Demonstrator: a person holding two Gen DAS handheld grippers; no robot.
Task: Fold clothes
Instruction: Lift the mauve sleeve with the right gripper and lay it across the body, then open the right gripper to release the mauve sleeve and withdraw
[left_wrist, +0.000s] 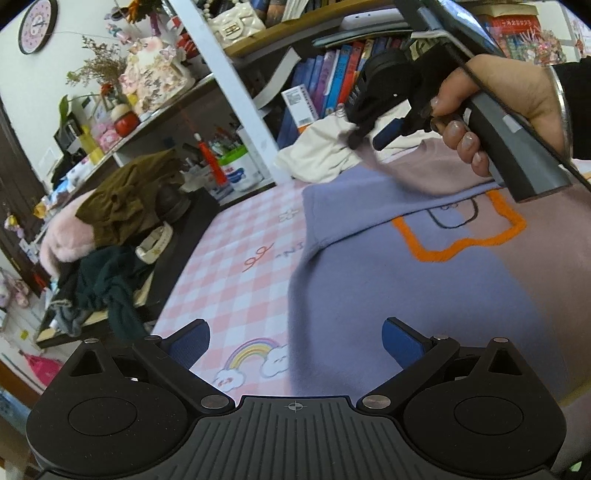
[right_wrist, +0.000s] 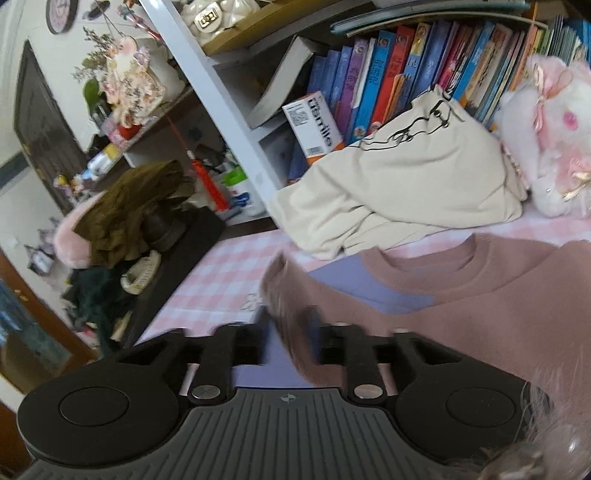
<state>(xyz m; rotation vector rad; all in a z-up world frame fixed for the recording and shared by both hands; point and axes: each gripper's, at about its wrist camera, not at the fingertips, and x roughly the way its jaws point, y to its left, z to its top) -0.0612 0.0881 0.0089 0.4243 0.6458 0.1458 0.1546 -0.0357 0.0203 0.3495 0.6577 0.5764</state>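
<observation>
A: What is the biggest thing here?

B: The tabletop (left_wrist: 236, 258). It has a pink and white checked cover with a little rainbow on it. Behind it stands a bookshelf (right_wrist: 424, 74) full of colourful books.

A: And the clothes?

B: A sweatshirt (left_wrist: 406, 288) lies spread on the tabletop. It is part purple and part dusty pink, with an orange outline on the front. Its round pink collar (right_wrist: 443, 266) points toward the books.

A: Is there more cloth?

B: Yes. A cream top (right_wrist: 406, 192) sits in a heap between the sweatshirt and the books. A white and pink plush toy (right_wrist: 554, 140) is just beside it. Off the left edge there is a messy pile with a brown garment (left_wrist: 122, 199) on top (and something dark green under it).

A: What is the right claw (right_wrist: 291, 339) doing?

B: Its fingers are squeezed together on a pink fold of the sweatshirt, lifted up off the tabletop. That bit looks blurry.

A: And the left claw (left_wrist: 295, 343)?

B: Its blue pads (left_wrist: 402, 343) are wide apart, with nothing between them. It hangs over the near left edge of the sweatshirt.

A: Can you see a person?

B: Just a hand (left_wrist: 498, 110) holding the right claw's handle.
</observation>
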